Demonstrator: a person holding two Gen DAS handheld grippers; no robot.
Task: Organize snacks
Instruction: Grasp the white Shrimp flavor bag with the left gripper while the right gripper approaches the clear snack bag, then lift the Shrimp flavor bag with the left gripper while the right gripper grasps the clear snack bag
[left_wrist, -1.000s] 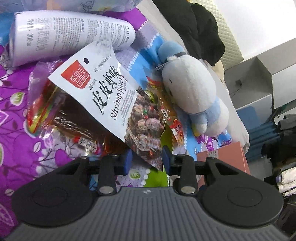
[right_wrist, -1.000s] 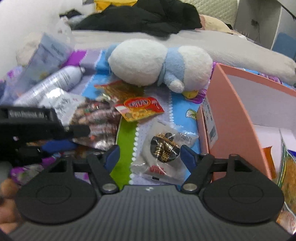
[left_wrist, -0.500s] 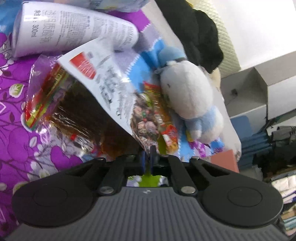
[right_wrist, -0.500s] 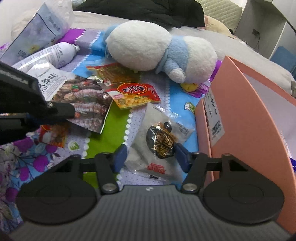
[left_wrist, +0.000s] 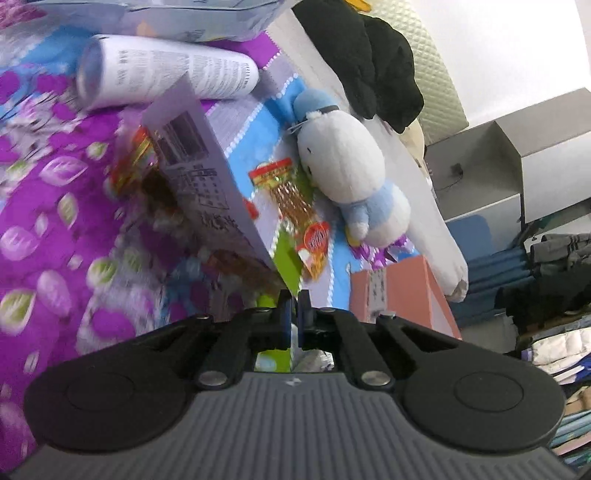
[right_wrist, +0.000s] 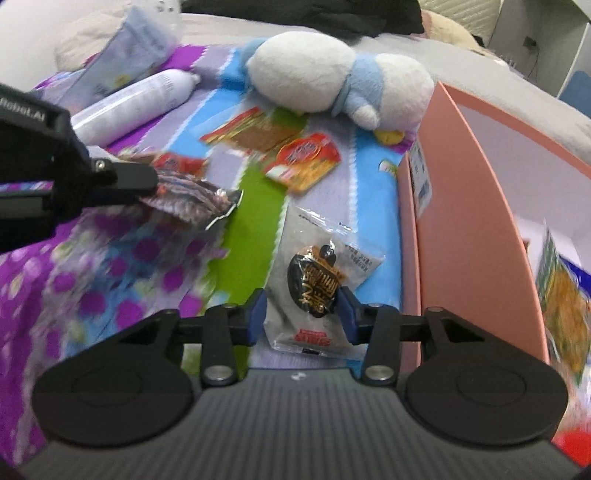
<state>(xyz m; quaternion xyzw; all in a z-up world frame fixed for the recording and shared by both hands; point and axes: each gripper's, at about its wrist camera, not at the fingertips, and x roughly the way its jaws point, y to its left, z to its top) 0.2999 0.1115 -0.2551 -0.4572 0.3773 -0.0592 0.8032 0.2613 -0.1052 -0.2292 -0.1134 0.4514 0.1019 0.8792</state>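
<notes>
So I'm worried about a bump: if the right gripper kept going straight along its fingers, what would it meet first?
Most likely the clear snack packet with the black label, lying between its closing jaws on the patterned bedspread. Depth is hard to judge.

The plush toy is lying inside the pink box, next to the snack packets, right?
Not inside. The right wrist view shows the plush toy lying on the patterned blanket just outside the pink box, with snack packets beside it.
</notes>
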